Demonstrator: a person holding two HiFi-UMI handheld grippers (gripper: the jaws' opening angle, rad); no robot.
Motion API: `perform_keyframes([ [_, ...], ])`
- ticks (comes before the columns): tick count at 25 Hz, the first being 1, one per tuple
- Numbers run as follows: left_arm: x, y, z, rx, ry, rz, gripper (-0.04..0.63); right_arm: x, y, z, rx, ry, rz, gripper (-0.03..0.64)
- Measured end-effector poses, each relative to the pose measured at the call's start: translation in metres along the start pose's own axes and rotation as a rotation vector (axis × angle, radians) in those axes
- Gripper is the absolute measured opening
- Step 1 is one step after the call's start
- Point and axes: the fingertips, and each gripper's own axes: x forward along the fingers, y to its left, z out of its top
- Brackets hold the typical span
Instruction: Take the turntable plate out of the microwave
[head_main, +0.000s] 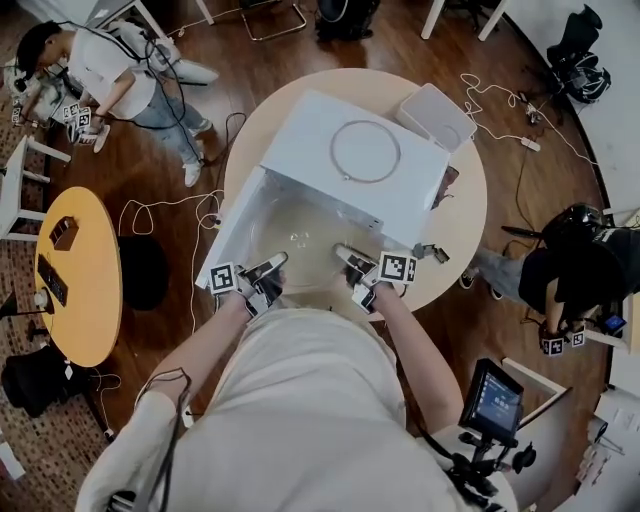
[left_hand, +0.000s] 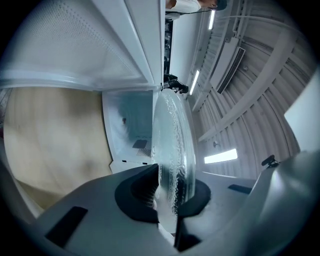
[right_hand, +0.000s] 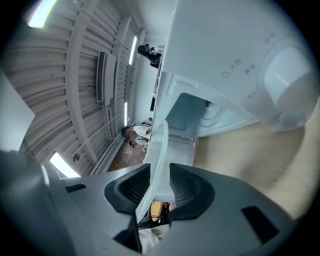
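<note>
left gripper (head_main: 270, 270) (left_hand: 169, 191): jaws nearly together, pinching the near rim of the turntable plate (head_main: 305, 240) (left_hand: 172, 145). Both dark pads sit hard against the glass, one on each face.
right gripper (head_main: 350, 263) (right_hand: 159, 187): jaws part-spread and clamped on the same plate's (right_hand: 159, 150) rim. The rim fills the gap between the ribbed pads.
grip layout: one gripper on each side of the plate's near edge, left and right of the person's midline. The marker cubes face up in the head view.
plate: clear glass, seen edge-on in both gripper views. It runs straight out from the jaws toward the microwave (head_main: 350, 190).
plate position: carried between the two grippers in front of the open cavity (left_hand: 127, 135) (right_hand: 200, 117), off the cavity floor. Can't tell whether its far edge is fully clear of the opening.
microwave: white, on the round beige table (head_main: 465, 215). Its door (head_main: 230, 230) (left_hand: 75, 45) is swung open on the left gripper's side.
controls: dial (right_hand: 285, 80) on the front panel, on the right gripper's side.
on top of microwave: thin ring (head_main: 332, 150), lying flat, well apart from the plate.
</note>
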Motion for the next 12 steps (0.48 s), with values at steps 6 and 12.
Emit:
perform_keyframes([
  [6,-0.001,-0.03,-0.013,0.029,0.075,-0.025,0.031,-0.005,0.025,0.014,-0.031,0.029,0.084,0.103],
  [12,-0.005,-0.062,-0.035,0.112,0.217,-0.077,0.031,-0.012,0.061,0.028,-0.076,0.06,0.211,0.103],
])
